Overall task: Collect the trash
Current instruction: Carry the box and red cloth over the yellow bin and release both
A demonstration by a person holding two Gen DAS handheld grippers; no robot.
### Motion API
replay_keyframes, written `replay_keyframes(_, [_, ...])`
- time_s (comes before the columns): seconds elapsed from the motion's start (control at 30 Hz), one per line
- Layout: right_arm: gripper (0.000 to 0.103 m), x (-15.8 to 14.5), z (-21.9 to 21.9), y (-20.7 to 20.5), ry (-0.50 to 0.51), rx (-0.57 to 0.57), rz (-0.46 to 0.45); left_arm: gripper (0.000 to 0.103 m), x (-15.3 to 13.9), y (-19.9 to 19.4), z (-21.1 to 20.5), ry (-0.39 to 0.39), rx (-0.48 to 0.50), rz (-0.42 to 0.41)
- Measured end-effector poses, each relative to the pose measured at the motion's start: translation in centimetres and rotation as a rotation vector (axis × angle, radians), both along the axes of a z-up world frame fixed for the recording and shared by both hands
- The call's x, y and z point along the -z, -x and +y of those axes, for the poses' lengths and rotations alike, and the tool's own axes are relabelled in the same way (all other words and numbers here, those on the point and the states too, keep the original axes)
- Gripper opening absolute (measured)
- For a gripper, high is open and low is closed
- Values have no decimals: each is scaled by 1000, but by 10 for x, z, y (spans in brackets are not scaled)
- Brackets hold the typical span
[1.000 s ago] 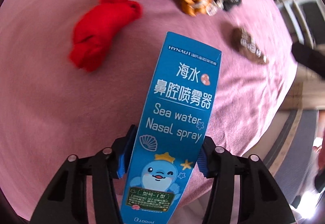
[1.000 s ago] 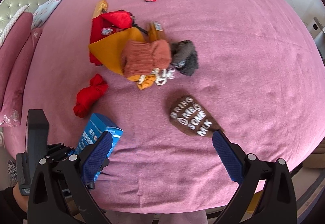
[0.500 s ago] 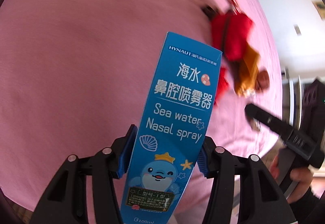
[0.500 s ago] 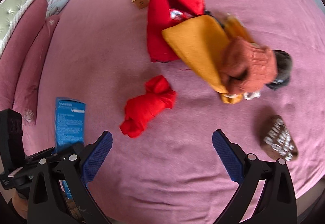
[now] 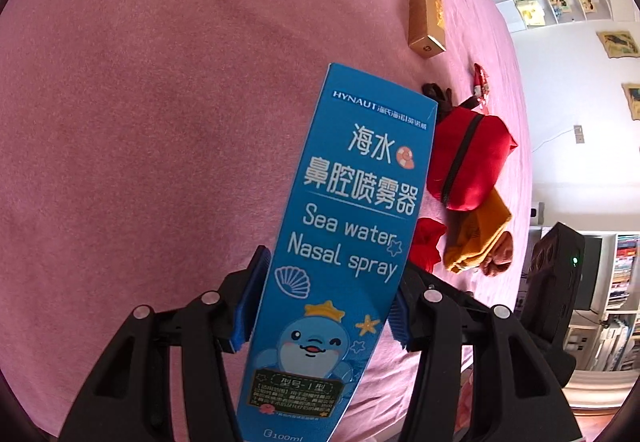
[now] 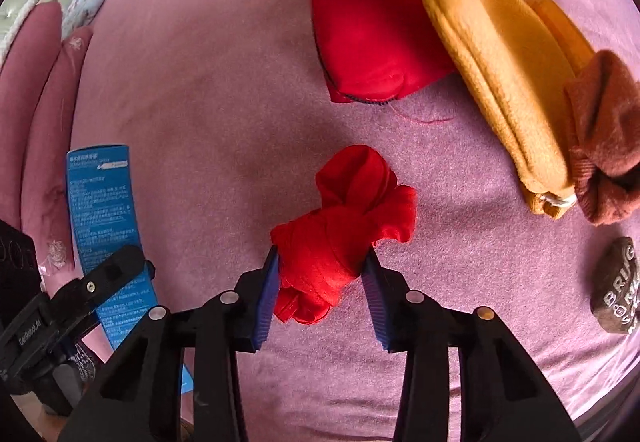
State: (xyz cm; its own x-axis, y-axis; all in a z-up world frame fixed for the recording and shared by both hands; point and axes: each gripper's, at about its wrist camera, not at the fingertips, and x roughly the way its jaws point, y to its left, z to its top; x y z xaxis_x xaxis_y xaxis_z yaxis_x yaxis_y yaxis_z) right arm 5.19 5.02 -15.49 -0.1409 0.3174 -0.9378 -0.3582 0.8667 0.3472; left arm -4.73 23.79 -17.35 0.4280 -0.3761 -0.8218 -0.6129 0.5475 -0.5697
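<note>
The left gripper (image 5: pixel 320 306) clamps a tall glossy blue cardboard box (image 5: pixel 344 242); the right gripper's (image 6: pixel 320 282) jaws are closing around a crumpled red cloth (image 6: pixel 344 230) on a fuzzy pink bedspread (image 6: pixel 200 101).

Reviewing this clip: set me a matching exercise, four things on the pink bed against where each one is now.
Things:
1. blue box
2. red cloth bundle
3. gold box
4. brown sock

Places:
A. lying alone near the right edge of the right wrist view
B. between the closing jaws of the right gripper
C. clamped in the left gripper
D. lying loose on the far bedspread

Pairs: 1-C, 2-B, 3-D, 4-A
</note>
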Motion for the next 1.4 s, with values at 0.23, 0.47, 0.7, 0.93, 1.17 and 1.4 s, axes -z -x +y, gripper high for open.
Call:
replay_keyframes(0.23, [37,-51,-36,13,-121,-10,-27,53,-23,-9,-30,12,59,-28])
replay_keyframes(0.47, [37,-85,-115,21,-152,66,-84,53,-57,-45,-104,6,212,-64])
replay_keyframes(0.7, [38,-95,-250,29,-146,301,-107,53,-78,-98,-228,-25,444,-66])
replay_keyframes(0.93, [38,-99,-411,58,-113,541,-123,53,-82,-121,-399,-1,661,-63])
replay_keyframes(1.17, [38,-89,-567,104,-36,777,-118,53,-66,-109,-584,5,901,-30])
replay_keyframes(1.4, [38,-64,-689,165,44,990,-73,53,-36,-94,-729,13,1114,21])
